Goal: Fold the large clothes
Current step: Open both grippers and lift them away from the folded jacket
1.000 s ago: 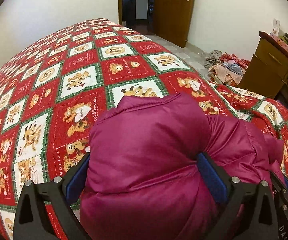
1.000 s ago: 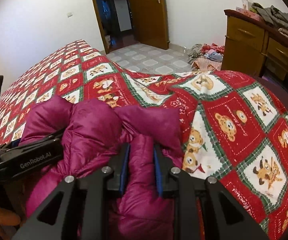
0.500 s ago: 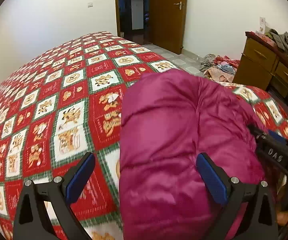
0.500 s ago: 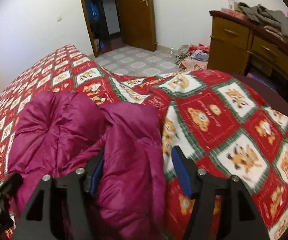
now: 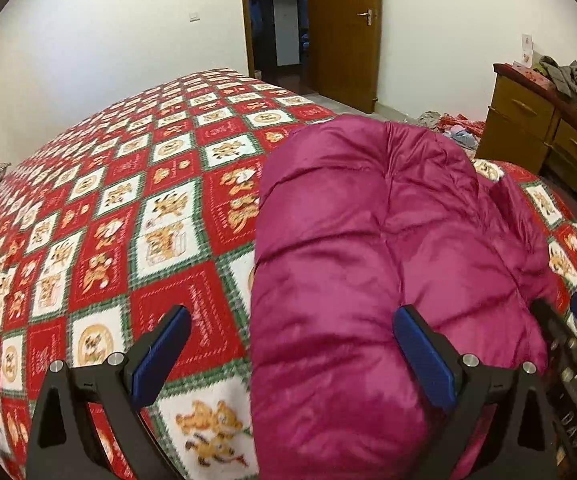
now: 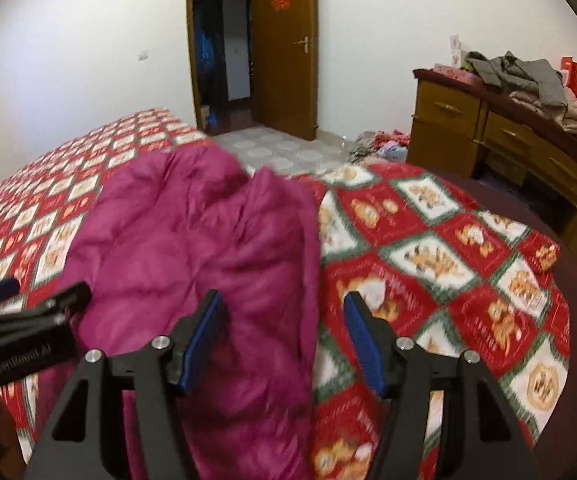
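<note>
Magenta puffer jacket sits bundled on the bed, on the red-and-white bear-print bedspread, near its front right part in your left wrist view. Your left gripper is spread wide with nothing clamped; its right blue pad lies against the jacket's near end, while the left pad hangs over bare bedspread. At the right edge of that view you see part of your right gripper, black frame with a blue tip, just beside the jacket.

From the right wrist view, your right gripper is also parted and holds nothing. Its left pad is over the jacket; its right pad is over the bedspread. The jacket's right edge runs down between the two pads. This view is motion-blurred, so contact can't be confirmed. Your left gripper's black body shows at the lower left, close to the jacket's left side.

Further out, the bedspread covers the whole bed back to the white wall. Beyond the bed's foot there's tiled floor with a heap of clothes by a wooden dresser. More clothes are piled on the dresser top. Farthest back, a brown door stands open beside a dark doorway, with a red ornament stuck on the door.
</note>
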The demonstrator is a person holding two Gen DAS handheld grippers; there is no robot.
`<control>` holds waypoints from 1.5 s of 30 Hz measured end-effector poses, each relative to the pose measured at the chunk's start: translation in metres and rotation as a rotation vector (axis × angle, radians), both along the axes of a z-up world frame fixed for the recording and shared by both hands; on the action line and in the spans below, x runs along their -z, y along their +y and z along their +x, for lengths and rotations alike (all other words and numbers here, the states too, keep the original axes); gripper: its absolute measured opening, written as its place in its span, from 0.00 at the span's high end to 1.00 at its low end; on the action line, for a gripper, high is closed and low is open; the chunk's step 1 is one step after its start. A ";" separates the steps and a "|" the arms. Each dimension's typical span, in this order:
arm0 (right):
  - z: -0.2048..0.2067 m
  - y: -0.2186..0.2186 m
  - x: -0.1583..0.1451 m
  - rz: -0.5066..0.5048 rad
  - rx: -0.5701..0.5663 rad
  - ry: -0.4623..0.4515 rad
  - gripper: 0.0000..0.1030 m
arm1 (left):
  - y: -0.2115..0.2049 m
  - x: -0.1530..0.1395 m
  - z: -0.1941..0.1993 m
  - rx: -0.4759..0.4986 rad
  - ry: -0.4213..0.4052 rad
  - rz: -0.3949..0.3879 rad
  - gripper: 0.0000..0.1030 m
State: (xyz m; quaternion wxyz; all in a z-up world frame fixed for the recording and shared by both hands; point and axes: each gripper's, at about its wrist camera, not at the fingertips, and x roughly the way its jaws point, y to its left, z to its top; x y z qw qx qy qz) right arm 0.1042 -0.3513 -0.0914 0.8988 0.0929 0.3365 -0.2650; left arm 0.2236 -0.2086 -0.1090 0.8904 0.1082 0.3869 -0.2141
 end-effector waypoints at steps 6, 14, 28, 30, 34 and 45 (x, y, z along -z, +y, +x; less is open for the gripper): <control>-0.018 0.014 0.000 0.001 -0.025 0.017 0.37 | 0.019 -0.001 -0.028 -0.007 -0.026 0.002 0.01; -0.053 0.036 -0.003 -0.022 -0.093 0.033 0.37 | 0.042 0.001 -0.077 -0.017 -0.096 0.021 0.01; -0.100 0.061 -0.001 0.077 -0.159 0.080 0.23 | 0.077 0.005 -0.142 -0.023 -0.012 0.034 0.01; -0.110 0.063 -0.002 0.097 -0.178 0.088 0.19 | 0.083 0.003 -0.150 -0.018 0.000 0.022 0.01; -0.128 0.066 -0.012 0.117 -0.195 0.074 0.12 | 0.094 -0.019 -0.171 -0.017 -0.076 0.008 0.01; -0.160 0.079 -0.066 0.086 -0.226 -0.062 0.06 | 0.111 -0.077 -0.210 -0.028 -0.206 -0.066 0.01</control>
